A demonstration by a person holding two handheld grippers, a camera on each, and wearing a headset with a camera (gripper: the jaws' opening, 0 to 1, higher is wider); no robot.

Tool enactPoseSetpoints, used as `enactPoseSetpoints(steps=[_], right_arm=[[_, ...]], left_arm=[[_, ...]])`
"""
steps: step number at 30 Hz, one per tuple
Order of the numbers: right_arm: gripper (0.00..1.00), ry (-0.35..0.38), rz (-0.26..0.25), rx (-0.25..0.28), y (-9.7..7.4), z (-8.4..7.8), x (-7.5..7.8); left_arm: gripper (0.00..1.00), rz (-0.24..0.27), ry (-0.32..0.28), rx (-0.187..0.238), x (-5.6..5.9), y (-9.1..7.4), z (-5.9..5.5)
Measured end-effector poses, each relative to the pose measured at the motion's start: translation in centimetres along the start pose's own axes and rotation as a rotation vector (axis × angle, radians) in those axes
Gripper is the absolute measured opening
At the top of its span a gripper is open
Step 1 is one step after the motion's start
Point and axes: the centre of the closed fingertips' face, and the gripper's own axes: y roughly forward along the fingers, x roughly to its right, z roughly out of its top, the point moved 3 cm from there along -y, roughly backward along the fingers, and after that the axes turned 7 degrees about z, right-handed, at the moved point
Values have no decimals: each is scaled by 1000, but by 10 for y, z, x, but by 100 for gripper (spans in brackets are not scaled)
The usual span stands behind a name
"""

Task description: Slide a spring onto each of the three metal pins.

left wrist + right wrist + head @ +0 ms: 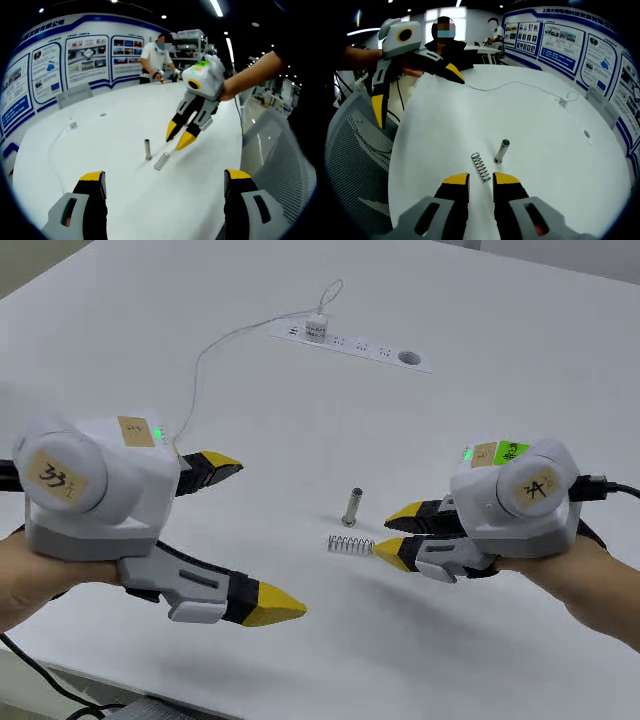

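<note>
A short metal pin (352,506) stands upright on the white table (480,360). A small coil spring (350,544) lies flat just in front of it. My right gripper (393,532) is low over the table, its jaws a narrow gap apart with nothing between them, and its tips are just right of the spring's end. In the right gripper view the spring (480,166) lies right ahead of the right gripper (481,180), with the pin (501,151) beyond. My left gripper (255,535) hovers wide open to the left, well clear of the pin (148,149) and spring (161,161).
A white power strip (350,343) with a plug and thin white cable lies at the back of the table. The table's front edge runs close below both grippers. A grey mesh chair (355,165) stands beside the table. People are at a far table (155,60).
</note>
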Motion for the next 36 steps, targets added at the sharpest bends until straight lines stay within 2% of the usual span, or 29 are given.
enactPoseSetpoints(steps=[8, 13, 18, 23, 24, 31, 36], right_arm=[[18, 7, -25, -59, 19, -7, 10], [18, 18, 22, -83, 28, -11, 7], [18, 22, 36, -104, 33, -13, 8], [18, 23, 55, -136, 35, -17, 7], [17, 40, 55, -123, 35, -16, 7], [12, 72, 79, -130, 34, -19, 2], [11, 93, 71, -129, 35, -19, 2]], left_arm=[[100, 9, -18, -8, -6, 1, -5], [99, 6, -22, -2, -7, 2, -4], [97, -2, -28, -18, -6, 3, -10], [97, -10, -35, -17, -4, 2, -12], [97, -11, -38, -15, -3, 2, -11], [97, -11, -42, -7, -2, 3, -9], [96, -13, -39, -9, 0, 2, -9]])
